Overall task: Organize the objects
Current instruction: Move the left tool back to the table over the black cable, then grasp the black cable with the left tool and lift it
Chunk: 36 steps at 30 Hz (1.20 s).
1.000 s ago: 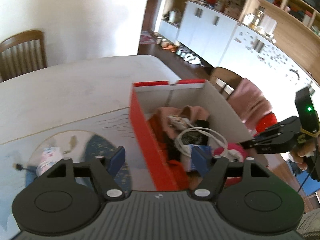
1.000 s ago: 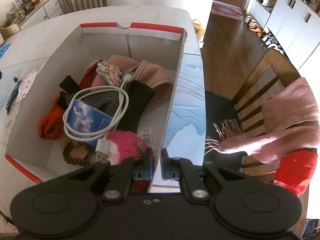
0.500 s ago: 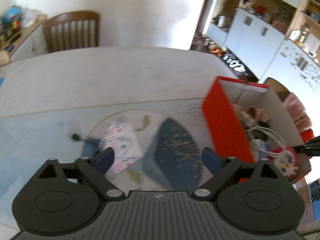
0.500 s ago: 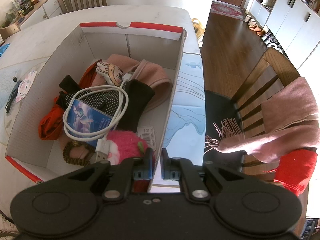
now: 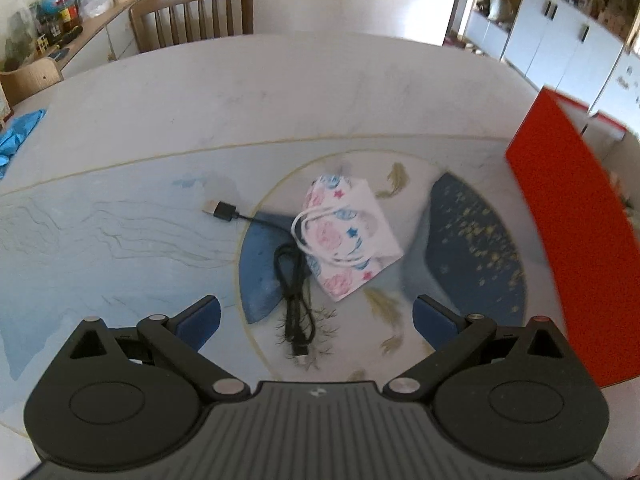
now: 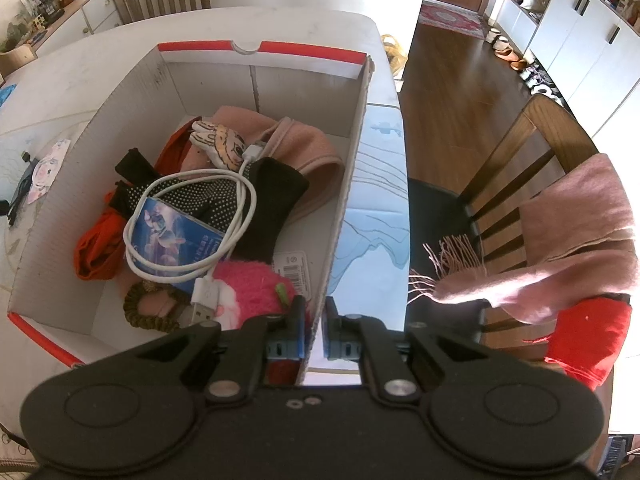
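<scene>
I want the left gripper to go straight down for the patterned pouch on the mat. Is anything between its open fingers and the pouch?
Nothing visible blocks it. The left gripper is open above the mat, and the patterned pouch lies uncovered ahead. The black cable lies beside the pouch, touching its near-left edge.

Left gripper (image 5: 316,314) — box (image 5: 568,248) to pouch (image 5: 347,236)

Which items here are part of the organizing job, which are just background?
Job: red box, black USB cable, patterned pouch, white cable, pink plush.
Background: chair, pink scarf, blue cloth.
</scene>
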### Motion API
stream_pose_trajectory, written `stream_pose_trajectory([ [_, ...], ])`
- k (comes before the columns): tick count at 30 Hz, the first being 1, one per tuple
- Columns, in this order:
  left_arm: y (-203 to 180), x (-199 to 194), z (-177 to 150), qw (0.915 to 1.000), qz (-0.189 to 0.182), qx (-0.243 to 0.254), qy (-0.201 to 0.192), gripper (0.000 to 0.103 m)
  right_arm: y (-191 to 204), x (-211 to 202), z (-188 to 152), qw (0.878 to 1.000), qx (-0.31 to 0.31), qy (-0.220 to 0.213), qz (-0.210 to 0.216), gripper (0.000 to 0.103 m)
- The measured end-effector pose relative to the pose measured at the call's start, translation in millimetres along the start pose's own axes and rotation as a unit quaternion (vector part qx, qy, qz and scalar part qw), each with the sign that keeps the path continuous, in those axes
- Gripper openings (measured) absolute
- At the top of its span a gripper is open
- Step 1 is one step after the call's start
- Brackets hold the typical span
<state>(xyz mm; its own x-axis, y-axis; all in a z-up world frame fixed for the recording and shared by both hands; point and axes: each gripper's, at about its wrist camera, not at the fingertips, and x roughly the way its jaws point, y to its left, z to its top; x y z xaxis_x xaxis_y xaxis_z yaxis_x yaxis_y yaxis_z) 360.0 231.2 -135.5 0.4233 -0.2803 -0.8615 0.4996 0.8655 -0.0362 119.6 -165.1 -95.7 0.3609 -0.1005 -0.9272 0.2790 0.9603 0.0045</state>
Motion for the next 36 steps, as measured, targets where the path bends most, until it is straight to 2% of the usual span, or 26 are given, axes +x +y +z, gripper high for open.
stream_pose_trajectory([
  [12, 9, 27, -5, 0.9993, 0.024, -0.019, 0.022, 0.102, 2, 0, 0, 1.0, 0.002, 0.002, -0.004, 0.007],
  [14, 10, 29, -5, 0.9992, 0.023, -0.023, 0.023, 0.099, 2, 0, 0, 1.0, 0.002, 0.003, -0.004, 0.007],
  [18, 13, 33, -4, 0.9988, 0.023, -0.028, 0.032, 0.076, 2, 0, 0, 1.0, 0.002, 0.002, -0.004, 0.007],
  [23, 11, 32, -4, 0.9988, 0.032, -0.023, 0.029, 0.058, 3, 0, 0, 1.0, 0.001, 0.002, -0.004, 0.007],
  [28, 9, 31, -2, 0.9989, 0.032, -0.019, 0.03, 0.031, 3, 0, 0, 1.0, 0.002, 0.002, -0.004, 0.007],
  [29, 9, 30, -2, 0.9988, 0.032, -0.018, 0.032, 0.03, 3, 0, 0, 1.0, 0.002, 0.002, -0.004, 0.007],
  [31, 8, 30, -2, 0.9989, 0.029, -0.019, 0.033, 0.015, 3, 0, 0, 1.0, 0.001, 0.002, -0.004, 0.007],
  [36, 7, 29, -3, 0.9986, 0.032, -0.023, 0.034, 0.009, 2, 0, 0, 1.0, 0.002, 0.002, -0.006, 0.006],
])
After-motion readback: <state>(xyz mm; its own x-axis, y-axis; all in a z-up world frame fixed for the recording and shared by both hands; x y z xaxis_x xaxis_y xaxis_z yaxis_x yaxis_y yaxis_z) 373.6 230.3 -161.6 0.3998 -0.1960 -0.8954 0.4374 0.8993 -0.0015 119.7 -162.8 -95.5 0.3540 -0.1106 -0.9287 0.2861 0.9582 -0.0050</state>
